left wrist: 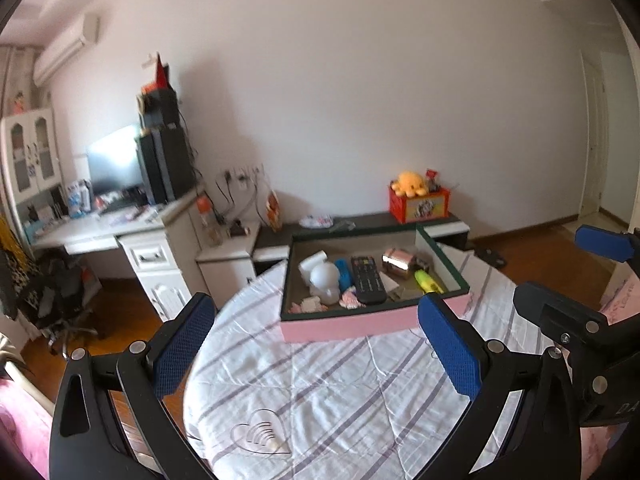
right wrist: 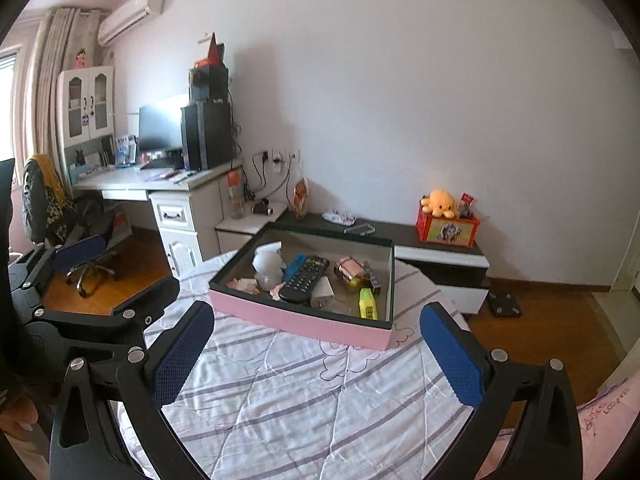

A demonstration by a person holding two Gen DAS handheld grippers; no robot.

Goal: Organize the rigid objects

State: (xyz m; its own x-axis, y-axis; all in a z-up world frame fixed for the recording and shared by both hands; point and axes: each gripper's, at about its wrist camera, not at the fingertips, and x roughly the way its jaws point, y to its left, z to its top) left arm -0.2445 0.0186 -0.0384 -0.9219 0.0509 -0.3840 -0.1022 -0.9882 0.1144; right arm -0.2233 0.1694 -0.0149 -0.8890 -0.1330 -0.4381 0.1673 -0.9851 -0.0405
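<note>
A pink box (left wrist: 352,322) (right wrist: 296,320) with a dark rim sits at the far end of a striped white bedsheet (left wrist: 328,392) (right wrist: 304,400). Inside lie a black remote (left wrist: 367,279) (right wrist: 304,278), a white figure (left wrist: 326,280) (right wrist: 267,266), a yellow highlighter (left wrist: 430,282) (right wrist: 368,303), a shiny pink-gold case (left wrist: 398,261) (right wrist: 351,272), a white adapter (right wrist: 322,291) and small pink bits. My left gripper (left wrist: 316,346) hovers open before the box, holding nothing. My right gripper (right wrist: 316,354) is open too, short of the box's near wall.
Beyond the bed stand a white desk (left wrist: 104,236) (right wrist: 160,184) with monitor and speakers, a low dark-topped cabinet (left wrist: 440,224) (right wrist: 440,248) bearing a red box with an orange plush (left wrist: 416,186) (right wrist: 439,202), and an office chair (right wrist: 72,232). Wooden floor (right wrist: 552,320) lies to the right.
</note>
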